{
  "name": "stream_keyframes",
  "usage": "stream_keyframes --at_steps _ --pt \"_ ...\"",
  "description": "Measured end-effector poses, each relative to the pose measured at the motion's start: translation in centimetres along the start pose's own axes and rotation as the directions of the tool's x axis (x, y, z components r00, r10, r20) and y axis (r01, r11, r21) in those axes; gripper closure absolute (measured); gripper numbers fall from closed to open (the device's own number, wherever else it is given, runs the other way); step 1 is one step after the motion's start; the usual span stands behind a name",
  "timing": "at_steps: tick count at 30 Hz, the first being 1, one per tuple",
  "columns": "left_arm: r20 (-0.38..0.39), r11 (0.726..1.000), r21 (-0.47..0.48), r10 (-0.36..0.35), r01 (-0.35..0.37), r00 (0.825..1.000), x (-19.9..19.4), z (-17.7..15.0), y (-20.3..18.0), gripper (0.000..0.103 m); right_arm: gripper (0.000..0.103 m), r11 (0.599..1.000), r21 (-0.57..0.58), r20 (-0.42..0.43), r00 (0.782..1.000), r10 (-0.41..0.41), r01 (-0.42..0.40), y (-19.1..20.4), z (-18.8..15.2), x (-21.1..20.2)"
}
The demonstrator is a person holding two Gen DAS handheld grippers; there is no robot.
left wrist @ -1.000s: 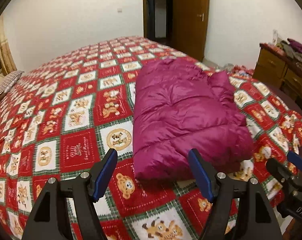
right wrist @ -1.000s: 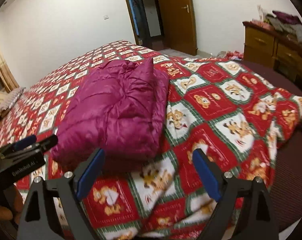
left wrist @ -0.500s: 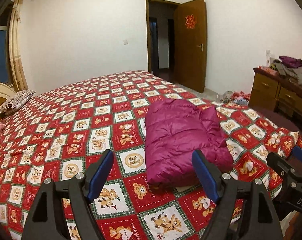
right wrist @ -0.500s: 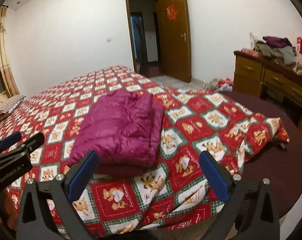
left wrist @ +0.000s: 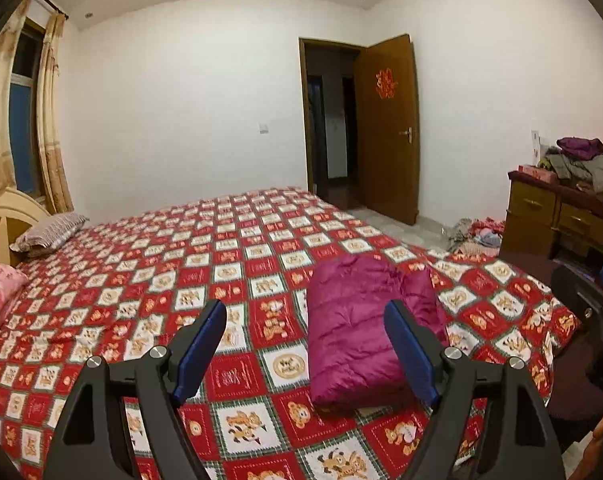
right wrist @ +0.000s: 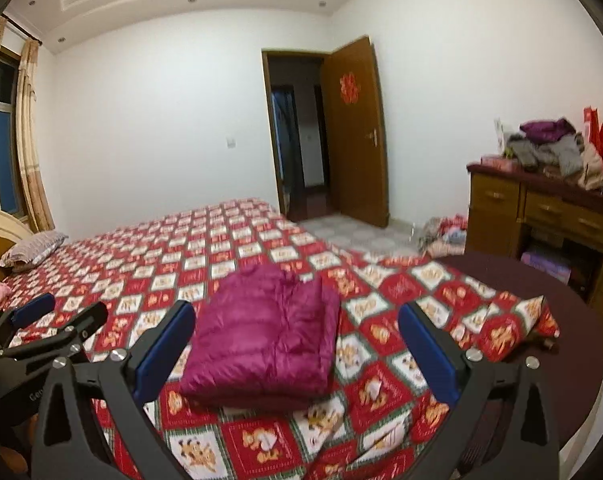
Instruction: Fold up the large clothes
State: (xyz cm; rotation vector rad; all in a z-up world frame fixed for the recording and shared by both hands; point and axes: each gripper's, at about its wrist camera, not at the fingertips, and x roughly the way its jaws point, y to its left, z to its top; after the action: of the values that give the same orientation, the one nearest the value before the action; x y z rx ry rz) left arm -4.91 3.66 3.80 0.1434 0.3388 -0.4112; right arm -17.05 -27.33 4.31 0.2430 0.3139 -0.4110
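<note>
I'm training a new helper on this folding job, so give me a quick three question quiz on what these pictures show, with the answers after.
1. True or false: the purple jacket lies folded on the bed.
2. Which gripper holds cloth? A) left gripper B) right gripper C) neither
3. Fill in: more clothes are piled on the ____ by the right wall.

Key:
1. True. It is a compact bundle on the quilt, near the foot corner.
2. C. The jaws of both stand apart with nothing between them; the jacket lies beyond them.
3. Dresser. A second heap lies on the floor beside it.
</note>
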Motion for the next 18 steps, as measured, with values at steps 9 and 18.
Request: stream_keyframes --at_steps 9,18 --pt "0.057 1.000 0.002 -0.005 0.005 0.998 -1.6 0.9 0.0 0.021 0.000 1.000 -0.013 0.082 0.997 -0.002 0.003 0.5 0.9 -1.1" --pt "0.064 1.000 0.001 -0.011 0.011 0.998 -2.2 1.4 -0.2 0.019 0.000 1.000 0.003 0.090 0.996 -0.014 0.014 0.0 1.0 -1.5"
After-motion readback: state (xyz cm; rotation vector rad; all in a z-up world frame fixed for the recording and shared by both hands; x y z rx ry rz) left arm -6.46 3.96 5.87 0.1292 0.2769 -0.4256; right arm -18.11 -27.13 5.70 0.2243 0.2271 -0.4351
